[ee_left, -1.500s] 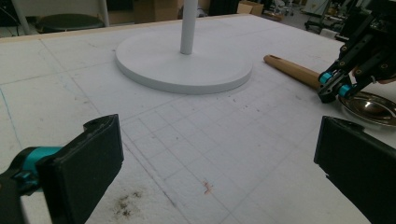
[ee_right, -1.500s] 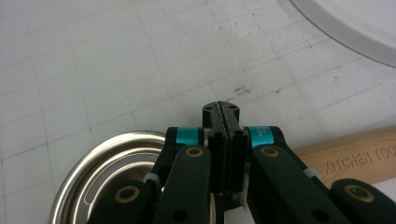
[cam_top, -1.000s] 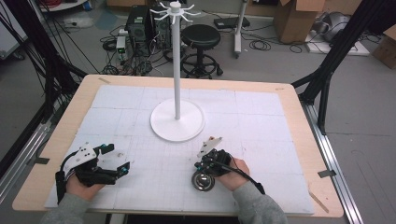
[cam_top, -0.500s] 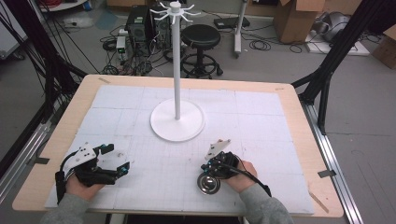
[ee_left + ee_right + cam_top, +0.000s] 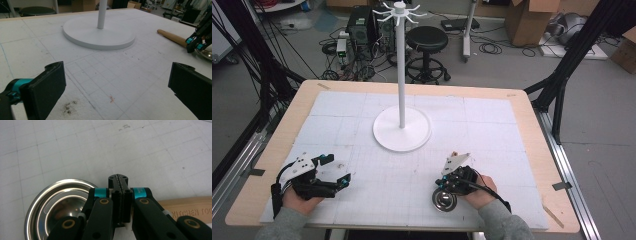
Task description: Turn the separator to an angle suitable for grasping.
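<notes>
A ladle with a steel bowl (image 5: 444, 200) (image 5: 57, 205) and a wooden handle (image 5: 190, 206) (image 5: 172, 37) lies low at the front right of the white mat. My right gripper (image 5: 443, 184) (image 5: 120, 180) is shut over the neck between bowl and handle; the neck itself is hidden under the jaws. At the front left, my left gripper (image 5: 337, 171) (image 5: 115, 87) is open just above the mat with nothing between its jaws. A white hook stand (image 5: 401, 75) rises from a round base (image 5: 402, 129) (image 5: 98, 35) at mid table.
The white gridded mat (image 5: 492, 125) covers most of the wooden table (image 5: 537, 150). Bare mat lies between the two grippers. Past the far edge stand a black stool (image 5: 427, 40), computer gear and cardboard boxes (image 5: 527, 20).
My right gripper has slid to the right and slightly toward the front edge, taking the ladle with it. The left gripper has stayed where it was.
</notes>
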Demonstrator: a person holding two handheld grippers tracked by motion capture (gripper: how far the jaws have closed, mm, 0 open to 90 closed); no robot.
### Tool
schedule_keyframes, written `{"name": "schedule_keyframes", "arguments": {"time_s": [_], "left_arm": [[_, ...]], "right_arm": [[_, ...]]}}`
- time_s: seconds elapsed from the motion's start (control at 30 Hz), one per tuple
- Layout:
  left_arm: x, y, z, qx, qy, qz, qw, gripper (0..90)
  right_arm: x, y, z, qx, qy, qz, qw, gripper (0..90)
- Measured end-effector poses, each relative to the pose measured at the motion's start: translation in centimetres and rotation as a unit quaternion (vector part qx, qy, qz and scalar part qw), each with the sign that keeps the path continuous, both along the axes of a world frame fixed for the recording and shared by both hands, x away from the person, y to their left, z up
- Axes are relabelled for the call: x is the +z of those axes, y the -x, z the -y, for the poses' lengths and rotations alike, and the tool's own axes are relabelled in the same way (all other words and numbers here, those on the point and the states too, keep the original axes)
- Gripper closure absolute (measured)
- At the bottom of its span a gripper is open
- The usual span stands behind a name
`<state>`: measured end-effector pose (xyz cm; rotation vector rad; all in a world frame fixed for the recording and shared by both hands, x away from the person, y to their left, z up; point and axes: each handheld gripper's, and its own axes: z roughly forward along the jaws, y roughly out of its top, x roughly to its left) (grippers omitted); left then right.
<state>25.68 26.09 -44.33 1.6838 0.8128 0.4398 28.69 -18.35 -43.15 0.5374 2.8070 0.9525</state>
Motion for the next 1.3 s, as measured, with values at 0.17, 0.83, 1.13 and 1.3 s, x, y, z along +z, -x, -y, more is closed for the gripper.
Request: {"name": "schedule_keyframes", "arguments": {"time_s": [0.17, 0.83, 1.13, 1.3], "left_arm": [[0.0, 0.0, 0.0, 0.000, -0.001, 0.000, 1.0000, 1.8], [0.1, -0.1, 0.0, -0.001, 0.000, 0.002, 1.0000, 1.8], [0.0, -0.2, 0.1, -0.001, -0.001, 0.000, 1.0000, 1.8], [0.0, -0.3, 0.1, 0.000, 0.000, -0.002, 1.0000, 1.8]], "right_arm": [[0.0, 0.3, 1.0, 0.002, -0.001, 0.002, 1.0000, 90.0], [-0.1, 2.2, 5.1, -0.025, -0.010, -0.007, 0.9996, 90.0], [-0.1, 2.3, 5.7, -0.028, -0.022, -0.016, 0.9992, 90.0], [0.7, 2.2, 5.9, -0.033, -0.047, -0.009, 0.9983, 90.0]]}}
